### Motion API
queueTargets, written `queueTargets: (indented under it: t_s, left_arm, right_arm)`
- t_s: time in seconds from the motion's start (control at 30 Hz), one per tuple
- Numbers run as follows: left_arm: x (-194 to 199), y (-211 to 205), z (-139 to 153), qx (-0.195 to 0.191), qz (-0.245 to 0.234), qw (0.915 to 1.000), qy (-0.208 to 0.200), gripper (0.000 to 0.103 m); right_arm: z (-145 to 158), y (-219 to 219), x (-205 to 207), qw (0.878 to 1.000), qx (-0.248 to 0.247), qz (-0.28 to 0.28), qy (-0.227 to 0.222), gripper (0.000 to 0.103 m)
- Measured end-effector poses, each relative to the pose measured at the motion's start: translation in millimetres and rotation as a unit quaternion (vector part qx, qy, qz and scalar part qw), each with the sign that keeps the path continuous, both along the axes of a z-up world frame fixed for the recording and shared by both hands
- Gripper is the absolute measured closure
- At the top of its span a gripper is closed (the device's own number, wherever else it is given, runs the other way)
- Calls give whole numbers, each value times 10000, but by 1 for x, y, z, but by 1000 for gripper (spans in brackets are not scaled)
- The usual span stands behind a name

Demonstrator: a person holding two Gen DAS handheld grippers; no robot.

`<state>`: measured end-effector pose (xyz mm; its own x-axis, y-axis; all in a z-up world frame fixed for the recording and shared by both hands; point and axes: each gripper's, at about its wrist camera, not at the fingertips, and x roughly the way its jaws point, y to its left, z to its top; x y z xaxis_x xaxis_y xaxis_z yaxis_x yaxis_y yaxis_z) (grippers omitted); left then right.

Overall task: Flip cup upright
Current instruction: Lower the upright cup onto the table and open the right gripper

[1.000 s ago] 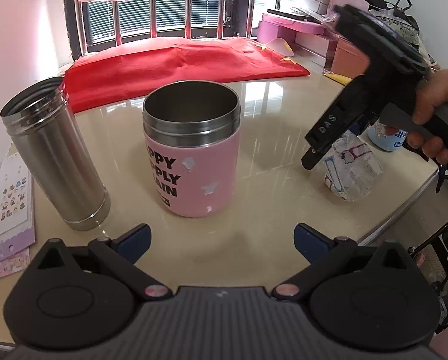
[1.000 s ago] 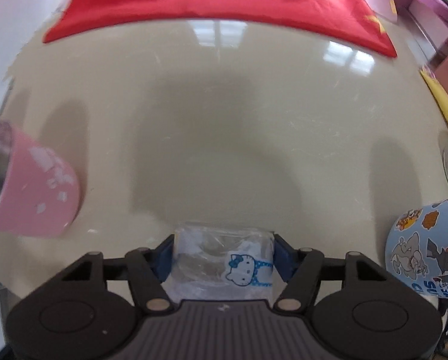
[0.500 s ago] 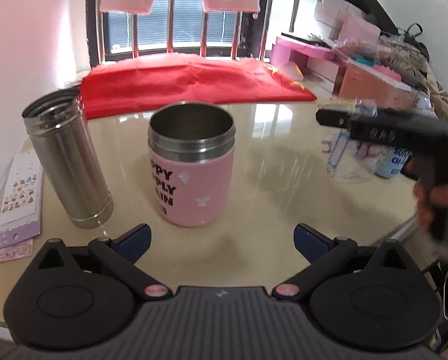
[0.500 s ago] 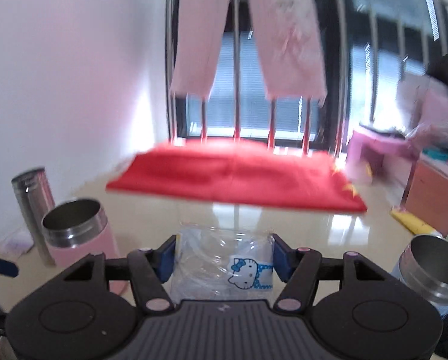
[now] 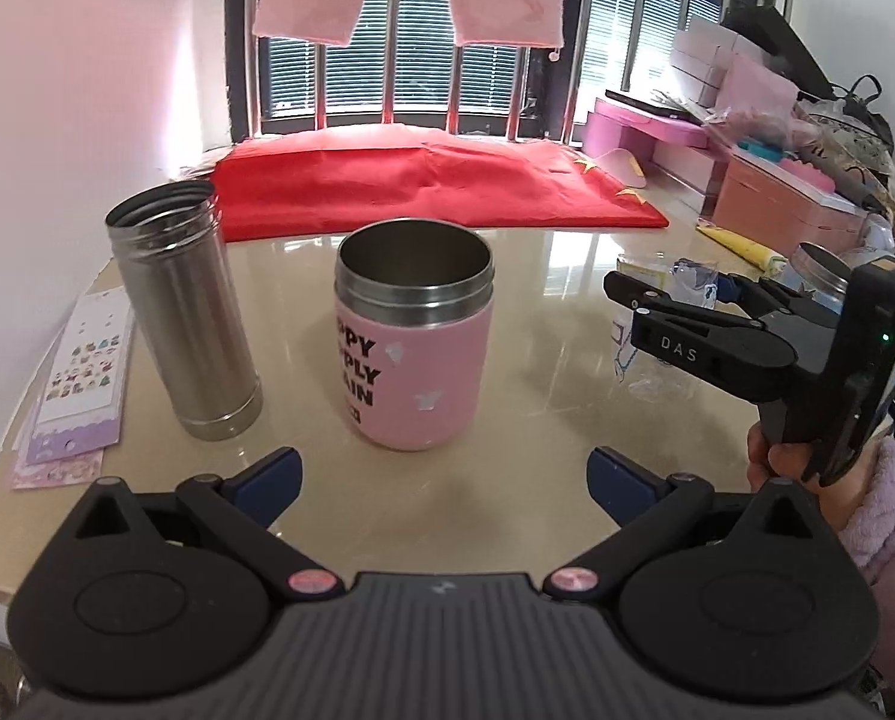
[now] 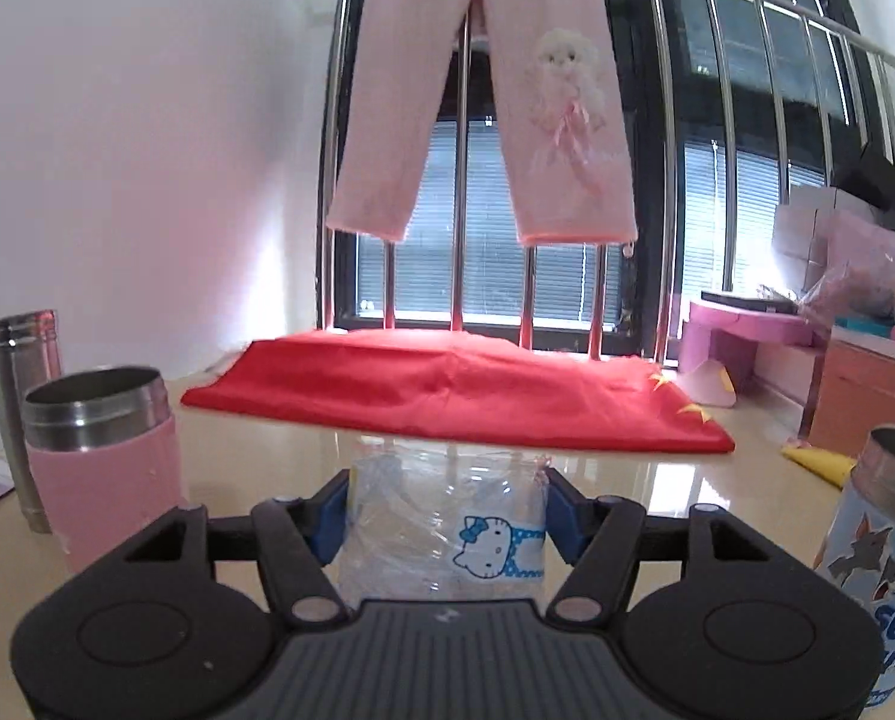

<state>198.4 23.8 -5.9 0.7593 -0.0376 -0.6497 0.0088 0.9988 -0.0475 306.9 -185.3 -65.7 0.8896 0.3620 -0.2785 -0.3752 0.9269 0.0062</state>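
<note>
The right gripper pinches the clear Hello Kitty plastic cup upright over the table, right of the pink tumbler, while the left gripper stays spread empty.

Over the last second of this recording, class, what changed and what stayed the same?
The right gripper, shut on the clear Hello Kitty cup, swung from pointing down at the table to level, turning the cup with it. The grip never let go. The left gripper stayed open and empty, and the pink cup and steel flask stood where they were.
</note>
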Motion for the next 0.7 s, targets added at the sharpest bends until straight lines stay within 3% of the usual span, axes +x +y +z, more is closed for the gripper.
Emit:
queueTargets:
  t_s: [0.17, 0.2, 0.27, 0.4, 0.7]
  left_arm:
    - [-5, -1, 0, -6, 30, 10000, -4, 0]
    - [-6, -1, 1, -11, 19, 10000, -15, 0]
    - [-9, -3, 2, 2, -10, 10000, -51, 0]
    - [-15, -4, 5, -7, -10, 9999, -145, 0]
    - [-48, -3, 17, -91, 50, 9977, -672, 0]
  right_arm:
    - [-6, -3, -4, 9999, 36, 27, 162, 35]
    - [-6, -4, -6, 9999, 31, 23, 162, 32]
    - [-7, -5, -12, 9999, 11, 32, 143, 15]
    - [-1, -9, -22, 9999, 77, 80, 114, 2]
    - [38, -25, -81, 9996, 246, 42, -126, 0]
